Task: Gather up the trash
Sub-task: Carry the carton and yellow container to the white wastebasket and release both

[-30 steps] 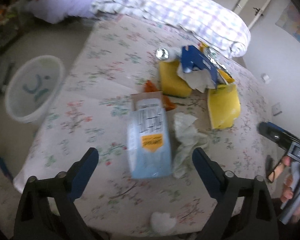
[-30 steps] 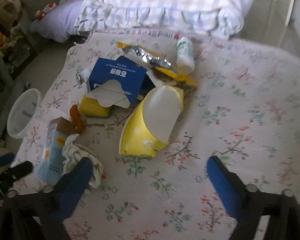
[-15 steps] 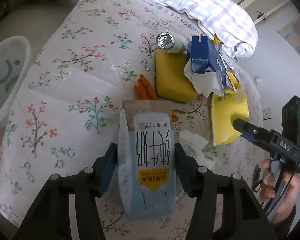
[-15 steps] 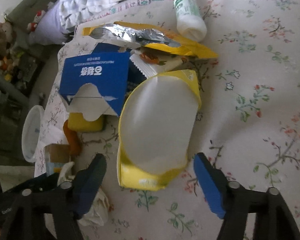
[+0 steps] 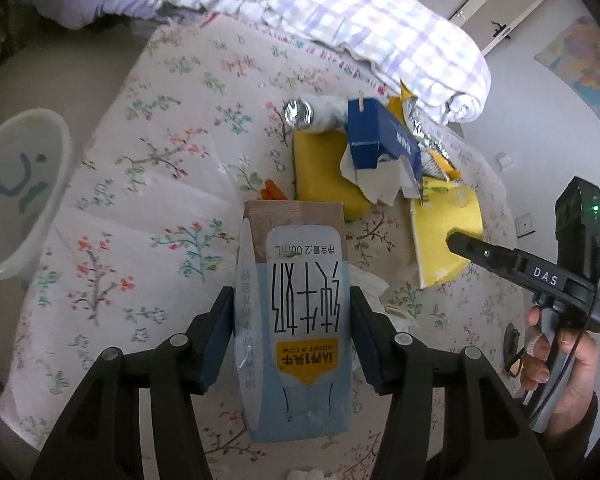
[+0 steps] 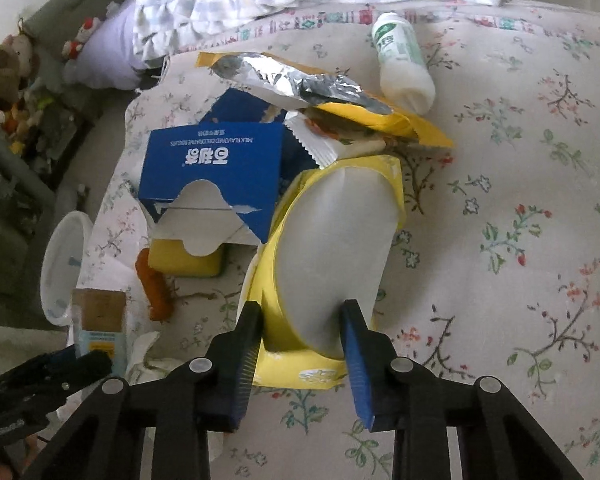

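A light-blue milk carton (image 5: 300,280) lies on the flowered bed sheet (image 5: 160,200), and my left gripper (image 5: 291,296) is shut on it, one pad against each long side. In the right wrist view the same carton (image 6: 100,320) shows at the lower left. My right gripper (image 6: 301,312) is shut on a flattened yellow paper container (image 6: 336,240) with a white inside, its pads squeezing the near end. From the left wrist view, that yellow container (image 5: 448,220) lies to the right, with the right gripper (image 5: 460,242) on it and a hand behind.
A white bin (image 5: 20,184) stands on the floor left of the bed. A torn blue biscuit box (image 6: 212,168), yellow block (image 5: 324,176), foil snack bag (image 6: 300,84), white bottle (image 6: 404,68), orange wrapper (image 6: 154,284) and crumpled tissue (image 5: 372,284) litter the sheet. A checked quilt (image 5: 340,12) lies behind.
My left gripper came down over the milk carton and closed on its sides. My right gripper moved in on the yellow container and closed on its near end.
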### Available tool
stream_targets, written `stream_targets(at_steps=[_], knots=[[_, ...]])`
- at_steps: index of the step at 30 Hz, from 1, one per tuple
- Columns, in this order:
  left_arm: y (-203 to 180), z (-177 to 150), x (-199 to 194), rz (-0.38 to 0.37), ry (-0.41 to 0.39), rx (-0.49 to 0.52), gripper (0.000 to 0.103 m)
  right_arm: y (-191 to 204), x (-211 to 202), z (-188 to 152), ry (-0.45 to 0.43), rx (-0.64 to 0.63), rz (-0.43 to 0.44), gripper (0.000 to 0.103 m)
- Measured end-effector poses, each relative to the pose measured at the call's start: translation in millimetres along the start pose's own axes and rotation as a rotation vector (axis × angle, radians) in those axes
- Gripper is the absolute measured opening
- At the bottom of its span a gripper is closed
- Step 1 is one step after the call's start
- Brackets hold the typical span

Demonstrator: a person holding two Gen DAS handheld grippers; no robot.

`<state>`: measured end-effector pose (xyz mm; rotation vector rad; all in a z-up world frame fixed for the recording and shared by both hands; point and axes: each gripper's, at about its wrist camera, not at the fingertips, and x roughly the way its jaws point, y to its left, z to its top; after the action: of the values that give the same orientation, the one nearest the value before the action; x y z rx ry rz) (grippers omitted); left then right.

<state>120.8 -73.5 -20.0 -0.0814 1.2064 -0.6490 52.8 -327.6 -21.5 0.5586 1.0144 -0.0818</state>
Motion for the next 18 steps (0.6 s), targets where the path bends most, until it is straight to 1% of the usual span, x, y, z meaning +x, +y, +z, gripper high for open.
stream_targets(at_steps=[2,5,8,10,12,14,18], knots=[[3,-1,-9,-0.005,-0.018,-0.003,0.058,3,-6,-2,-0.014,0.001,0.008,0.036],[11,-3,-29,-0.010,-0.066,-0.012,0.058,12,-15,-4,-0.040,-0.011,0.012,0.036],[25,-5,-49,0.001,-0.115,-0.028,0.058,23,-19,-9,-0.056,-0.021,0.018,0.036],[40,-8,-59,0.034,-0.140,-0.047,0.058,33,-24,-11,-0.074,-0.032,0.022,0.036],[55,-10,-71,0.062,-0.163,-0.077,0.058,45,-30,-13,-0.101,-0.062,-0.004,0.036],[67,-11,-82,0.065,-0.182,-0.102,0.058,54,-36,-16,-0.129,-0.090,-0.021,0.036],[88,-13,-107,0.114,-0.222,-0.118,0.058,60,-50,-17,-0.169,-0.093,-0.020,0.036]])
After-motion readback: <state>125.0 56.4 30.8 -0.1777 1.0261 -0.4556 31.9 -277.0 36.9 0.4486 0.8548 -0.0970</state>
